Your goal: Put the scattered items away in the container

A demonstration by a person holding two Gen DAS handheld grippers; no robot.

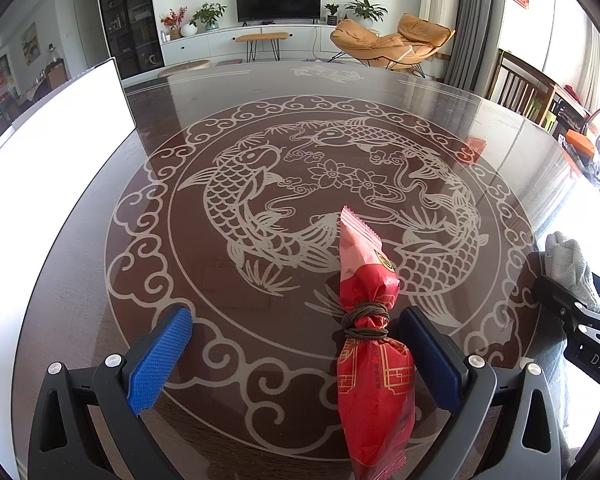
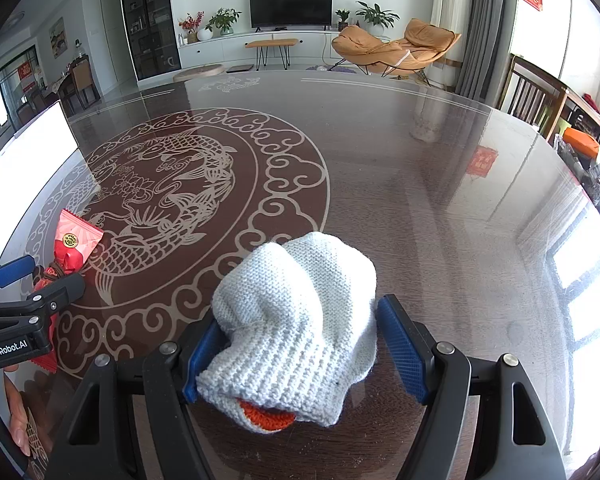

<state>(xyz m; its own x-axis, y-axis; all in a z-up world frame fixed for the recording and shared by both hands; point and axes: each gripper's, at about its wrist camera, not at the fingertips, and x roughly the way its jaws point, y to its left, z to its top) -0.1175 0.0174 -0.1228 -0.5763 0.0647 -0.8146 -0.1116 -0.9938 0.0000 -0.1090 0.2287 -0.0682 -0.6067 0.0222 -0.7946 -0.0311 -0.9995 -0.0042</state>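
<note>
On the dark glass-topped table (image 1: 380, 92) etched with a pale koi-and-cloud roundel, two scattered items lie, each between the fingers of one handheld gripper.

Seen from the left wrist camera, the left gripper (image 1: 296, 356) stands wide open, its blue ribbed pads far apart. A long red foil snack packet tied at its waist with brown cord (image 1: 370, 320) lies flat on the glass between them, running from about six o'clock up toward twelve, its pink crimped end pointing at the centre of the koi pattern. The packet sits close beside the pad at three o'clock, with a narrow gap showing at the cord; whether they touch lower down I cannot tell. The pad at nine o'clock is well clear of it. Nothing is gripped.

Seen from the right wrist camera, the right gripper (image 2: 300, 352) is also spread wide. A pale blue-white knitted woollen mitten with an orange lining at its ribbed cuff (image 2: 296, 320) rests on the table between the pads, cuff toward six o'clock. It overlaps the pad at nine o'clock and lies just beside the one at three o'clock; the fabric looks unsqueezed.

A white flat-walled container (image 1: 60, 152), overexposed, stands at the table's edge at about ten o'clock in both views, well apart from packet and mitten.
</note>
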